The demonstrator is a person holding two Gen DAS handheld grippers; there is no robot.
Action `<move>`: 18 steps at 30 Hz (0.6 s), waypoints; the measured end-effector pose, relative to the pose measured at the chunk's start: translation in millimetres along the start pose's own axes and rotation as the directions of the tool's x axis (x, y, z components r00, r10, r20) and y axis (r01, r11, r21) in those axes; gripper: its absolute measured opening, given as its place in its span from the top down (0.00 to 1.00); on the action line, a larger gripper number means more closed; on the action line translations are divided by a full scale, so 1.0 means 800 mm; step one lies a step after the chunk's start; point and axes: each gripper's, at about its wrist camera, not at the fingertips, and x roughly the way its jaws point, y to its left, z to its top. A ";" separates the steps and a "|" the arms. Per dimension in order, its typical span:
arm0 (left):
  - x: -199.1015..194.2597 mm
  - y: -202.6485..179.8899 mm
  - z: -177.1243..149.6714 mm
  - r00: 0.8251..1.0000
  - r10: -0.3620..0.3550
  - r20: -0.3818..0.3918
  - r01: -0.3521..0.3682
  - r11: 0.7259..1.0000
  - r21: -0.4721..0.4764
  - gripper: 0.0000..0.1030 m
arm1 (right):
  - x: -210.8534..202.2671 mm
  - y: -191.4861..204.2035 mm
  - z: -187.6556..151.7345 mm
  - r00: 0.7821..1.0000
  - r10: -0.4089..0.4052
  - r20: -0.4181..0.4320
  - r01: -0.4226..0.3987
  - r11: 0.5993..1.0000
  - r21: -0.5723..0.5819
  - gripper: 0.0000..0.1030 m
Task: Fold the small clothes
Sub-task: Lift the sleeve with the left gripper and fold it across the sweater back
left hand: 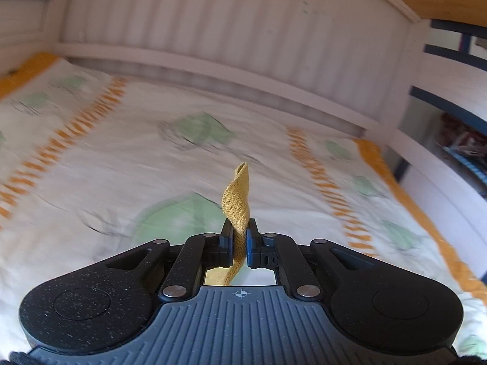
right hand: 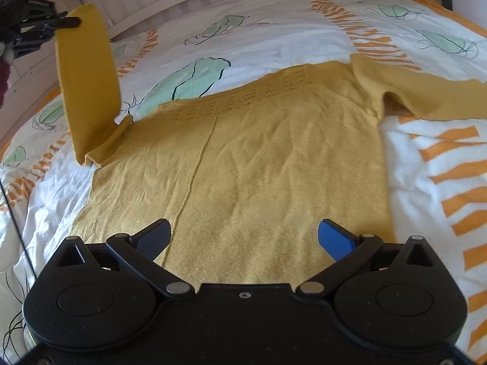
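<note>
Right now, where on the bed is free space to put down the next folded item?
Free: bedspread between the sweater neckline and the headboard, and the strip right of its body, below the flat sleeve. Crowded: the middle; the left gripper lifts the other sleeve.

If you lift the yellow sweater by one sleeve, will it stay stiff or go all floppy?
Probably floppy: the sleeve held by the left gripper hangs limp and curls. The yellow sweater looks thin, wrinkled and likely light, so it would bunch if pushed.
</note>
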 end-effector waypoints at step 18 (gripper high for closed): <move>0.093 -0.129 -0.108 0.980 -0.119 -0.158 0.138 0.984 0.114 0.64 | -0.007 -0.033 0.006 0.999 -0.027 0.025 0.025 0.997 0.079 0.01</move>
